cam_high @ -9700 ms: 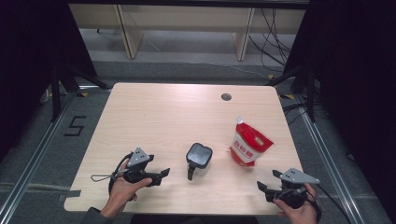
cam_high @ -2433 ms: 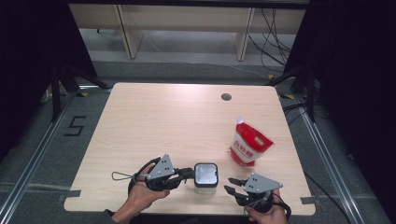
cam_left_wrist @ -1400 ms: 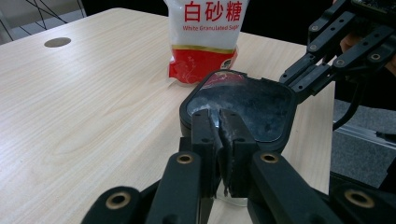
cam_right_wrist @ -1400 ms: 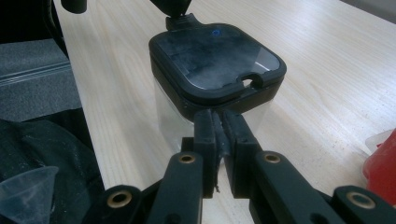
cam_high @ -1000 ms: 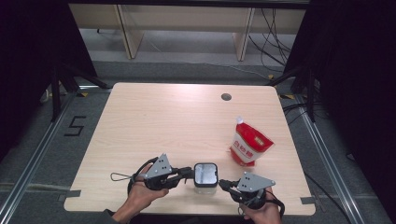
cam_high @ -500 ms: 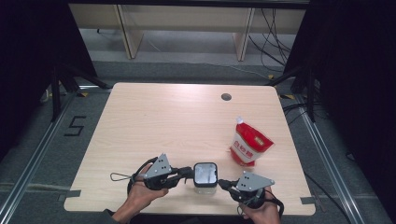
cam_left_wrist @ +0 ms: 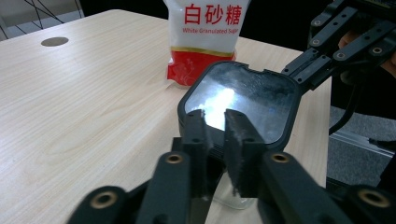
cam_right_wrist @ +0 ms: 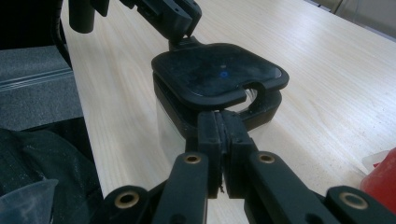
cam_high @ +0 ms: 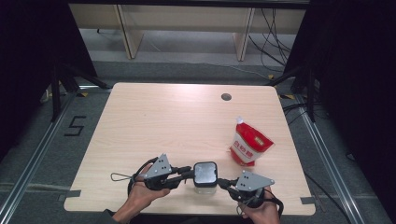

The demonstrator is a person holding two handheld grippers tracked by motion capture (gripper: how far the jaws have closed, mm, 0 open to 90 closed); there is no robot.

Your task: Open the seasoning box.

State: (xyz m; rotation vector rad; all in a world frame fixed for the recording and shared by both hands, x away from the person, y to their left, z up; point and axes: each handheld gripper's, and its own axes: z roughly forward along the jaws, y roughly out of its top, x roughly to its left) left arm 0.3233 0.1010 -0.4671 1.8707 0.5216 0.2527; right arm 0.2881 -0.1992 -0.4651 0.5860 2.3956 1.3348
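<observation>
A clear container with a black square lid [cam_high: 205, 172] [cam_left_wrist: 243, 105] [cam_right_wrist: 217, 77] stands near the table's front edge. My left gripper [cam_high: 189, 173] [cam_left_wrist: 215, 126] reaches it from the left. Its jaws have just been opening, and a narrow gap now shows between them at the lid's near edge, with nothing pinched. From the right comes my right gripper [cam_high: 223, 183] [cam_right_wrist: 222, 123], its jaws pressed together with the tips against the black rim under the lid's notch. Each gripper also appears across the lid in the other's view: the right gripper [cam_left_wrist: 301, 74], the left gripper [cam_right_wrist: 182, 39].
A red and white bag of sugar [cam_high: 249, 145] [cam_left_wrist: 205, 37] stands upright to the right of the container. The wooden table [cam_high: 163, 121] has a round cable hole [cam_high: 226, 97] at the back. The front edge lies just below the hands.
Since the oldest frame the container has moved toward the front edge and both grippers have closed in on it. Over the last second nothing visibly shifts in the high view.
</observation>
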